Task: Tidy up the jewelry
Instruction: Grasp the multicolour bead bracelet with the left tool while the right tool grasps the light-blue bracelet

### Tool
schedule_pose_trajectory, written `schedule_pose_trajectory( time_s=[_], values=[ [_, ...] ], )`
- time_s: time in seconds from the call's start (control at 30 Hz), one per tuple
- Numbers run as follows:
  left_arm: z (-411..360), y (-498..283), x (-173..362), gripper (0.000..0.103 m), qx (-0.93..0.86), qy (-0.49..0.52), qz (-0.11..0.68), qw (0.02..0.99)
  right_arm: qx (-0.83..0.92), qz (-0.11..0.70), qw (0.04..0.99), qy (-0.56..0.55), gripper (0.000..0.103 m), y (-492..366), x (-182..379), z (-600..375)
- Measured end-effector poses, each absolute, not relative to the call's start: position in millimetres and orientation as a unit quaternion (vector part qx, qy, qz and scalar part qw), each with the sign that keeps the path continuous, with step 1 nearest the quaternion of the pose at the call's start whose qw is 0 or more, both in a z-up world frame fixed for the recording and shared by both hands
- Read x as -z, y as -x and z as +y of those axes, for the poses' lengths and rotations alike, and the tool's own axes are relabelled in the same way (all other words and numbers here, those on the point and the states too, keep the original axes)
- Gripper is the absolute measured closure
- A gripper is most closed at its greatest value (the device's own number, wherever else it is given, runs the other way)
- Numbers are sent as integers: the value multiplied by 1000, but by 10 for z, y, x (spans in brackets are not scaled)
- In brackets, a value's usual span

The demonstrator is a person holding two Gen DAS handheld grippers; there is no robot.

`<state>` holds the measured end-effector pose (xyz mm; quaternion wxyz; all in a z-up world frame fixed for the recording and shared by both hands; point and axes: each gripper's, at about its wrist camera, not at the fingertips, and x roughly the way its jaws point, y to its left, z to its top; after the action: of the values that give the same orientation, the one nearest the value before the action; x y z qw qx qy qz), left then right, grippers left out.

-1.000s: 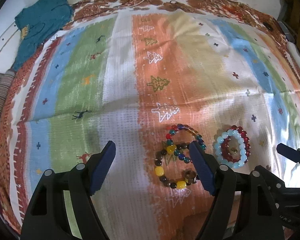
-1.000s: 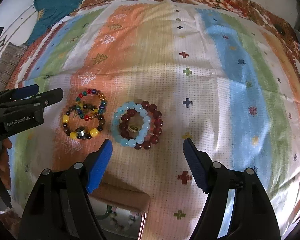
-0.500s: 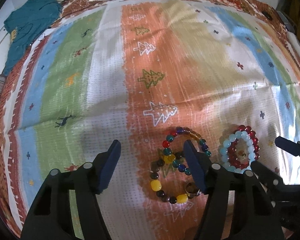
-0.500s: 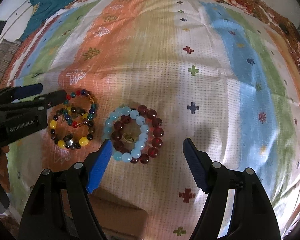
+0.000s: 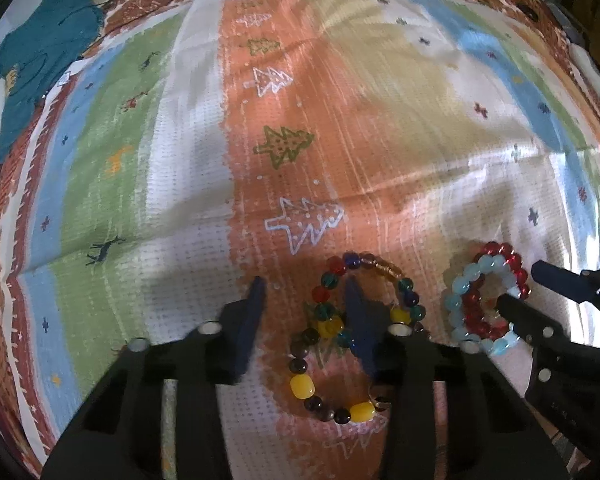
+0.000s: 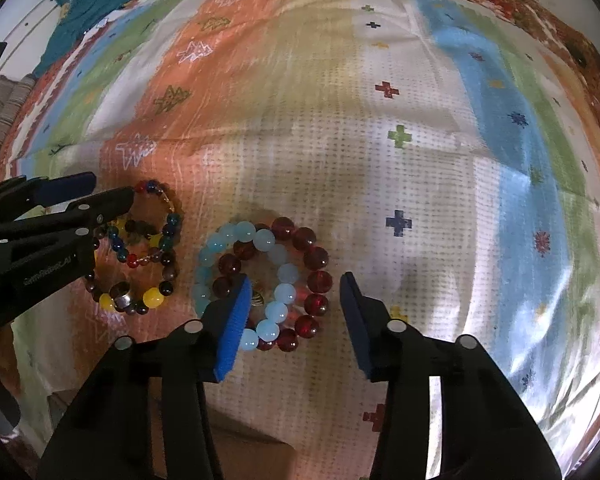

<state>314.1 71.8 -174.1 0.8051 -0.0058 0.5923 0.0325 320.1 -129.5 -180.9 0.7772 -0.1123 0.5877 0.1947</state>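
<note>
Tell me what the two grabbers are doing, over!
Left gripper closing around the multicoloured bracelets. Right gripper closing around the red and blue bracelets. Neither pinched yet. Nothing in the way.

Two close wrist fisheyes, steeply downward over each claw, sharing the striped cloth and bracelets.

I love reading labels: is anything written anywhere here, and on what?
"GenRobot.AI": blurred white print on the body of the left claw; its jaws are closing with multicoloured beads between them.
Any other marks are too small or blurred to read.
</note>
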Motion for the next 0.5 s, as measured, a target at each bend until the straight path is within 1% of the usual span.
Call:
schedule_pose_trajectory(
  time_s=[0.07, 0.13, 0.23, 0.3, 0.5],
  values=[
    [723, -3148, 1768, 74, -31, 4, 594, 804, -194, 587, 778, 116, 63, -3204, 1819, -1276],
    [726, -3152, 1780, 77, -30, 5, 594, 804, -195, 586, 778, 118, 66, -3213, 1822, -1265],
    [711, -3166, 1786, 85, -29, 2, 595, 803, -194, 584, 778, 123, 72, -3215, 1826, -1252],
    [684, -3170, 1799, 91, -29, -4, 596, 803, -193, 583, 779, 128, 75, -3216, 1830, -1239],
    [646, -3157, 1827, 92, -30, -14, 597, 802, -189, 578, 781, 143, 79, -3199, 1833, -1210]
  ],
)
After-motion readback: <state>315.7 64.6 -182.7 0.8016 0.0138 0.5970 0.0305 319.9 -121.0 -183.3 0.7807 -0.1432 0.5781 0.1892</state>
